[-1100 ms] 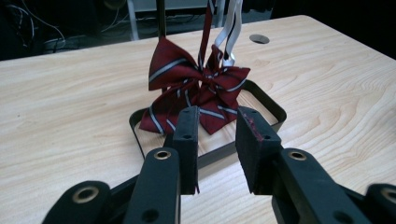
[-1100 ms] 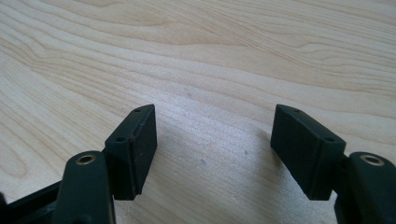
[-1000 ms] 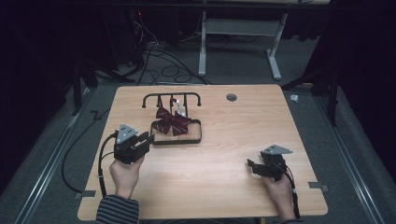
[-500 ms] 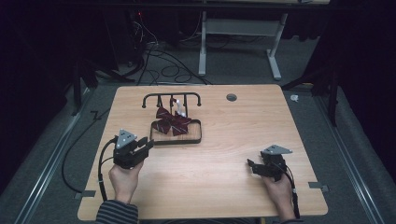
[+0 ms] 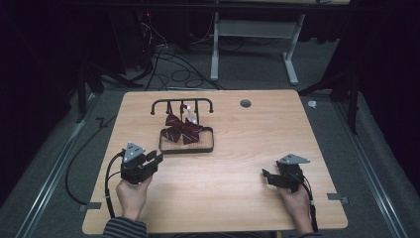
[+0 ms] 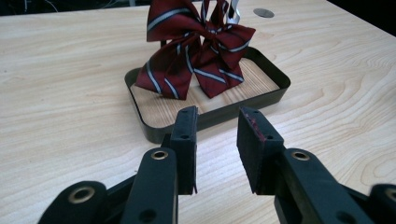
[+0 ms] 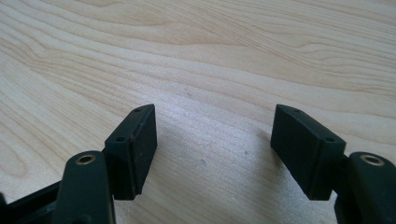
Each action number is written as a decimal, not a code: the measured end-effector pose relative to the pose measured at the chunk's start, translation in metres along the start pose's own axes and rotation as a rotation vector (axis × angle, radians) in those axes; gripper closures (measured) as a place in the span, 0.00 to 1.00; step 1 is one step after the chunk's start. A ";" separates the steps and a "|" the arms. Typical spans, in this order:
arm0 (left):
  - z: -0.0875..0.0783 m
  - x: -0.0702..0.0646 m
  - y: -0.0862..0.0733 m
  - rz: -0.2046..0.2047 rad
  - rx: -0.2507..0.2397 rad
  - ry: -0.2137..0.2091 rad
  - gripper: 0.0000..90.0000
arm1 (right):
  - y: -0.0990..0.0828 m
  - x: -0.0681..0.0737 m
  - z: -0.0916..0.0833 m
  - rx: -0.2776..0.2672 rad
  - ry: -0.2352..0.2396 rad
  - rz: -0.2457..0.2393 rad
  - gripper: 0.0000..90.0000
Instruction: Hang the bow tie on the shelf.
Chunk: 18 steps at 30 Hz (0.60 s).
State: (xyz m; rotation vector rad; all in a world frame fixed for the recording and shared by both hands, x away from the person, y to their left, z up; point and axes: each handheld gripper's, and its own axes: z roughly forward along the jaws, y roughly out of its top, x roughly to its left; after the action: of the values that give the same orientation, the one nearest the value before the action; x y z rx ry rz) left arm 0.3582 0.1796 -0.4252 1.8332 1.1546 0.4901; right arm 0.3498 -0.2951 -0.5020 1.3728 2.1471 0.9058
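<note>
While draped on rack (image 5: 182, 103), bow tie (image 5: 182, 128) spreads sideways.

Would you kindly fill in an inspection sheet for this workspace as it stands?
Surface: light wooden table, bare around the tray.
Job's things: dark red striped bow tie hanging over the black-rimmed wooden tray; black metal rack behind.
Clutter: nothing seen.
Grippers: left gripper open, jaws empty, pointing at the tray; right gripper open, jaws empty, over bare wood.
Cables: black cable trailing from the left gripper; loose floor cables.
Surroundings: dark room, white desk frame beyond.
</note>
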 end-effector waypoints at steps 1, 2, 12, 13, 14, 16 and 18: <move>0.000 0.000 -0.001 -0.003 0.001 -0.002 0.76 | 0.000 0.000 0.000 -0.001 -0.001 0.000 0.37; 0.001 0.000 -0.002 -0.004 0.003 -0.003 0.76 | 0.000 0.000 0.000 0.000 0.000 0.000 0.37; 0.001 0.001 -0.009 -0.017 0.010 -0.006 0.75 | 0.000 0.000 0.000 0.000 0.000 0.000 0.37; 0.001 0.002 -0.010 -0.018 0.012 -0.007 0.75 | 0.000 0.000 0.000 -0.001 -0.001 0.000 0.37; 0.001 0.002 -0.010 -0.021 0.012 -0.007 0.75 | 0.000 0.000 0.000 0.000 0.000 0.000 0.37; 0.001 0.002 -0.012 -0.024 0.015 -0.008 0.75 | 0.000 0.000 0.000 0.000 0.000 0.000 0.37; 0.001 0.003 -0.014 -0.025 0.019 -0.006 0.75 | 0.000 0.000 0.000 0.000 -0.001 -0.001 0.37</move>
State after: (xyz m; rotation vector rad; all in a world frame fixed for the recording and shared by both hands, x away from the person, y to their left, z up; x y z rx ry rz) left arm 0.3530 0.1839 -0.4378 1.8332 1.1808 0.4600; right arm 0.3498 -0.2952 -0.5020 1.3721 2.1471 0.9046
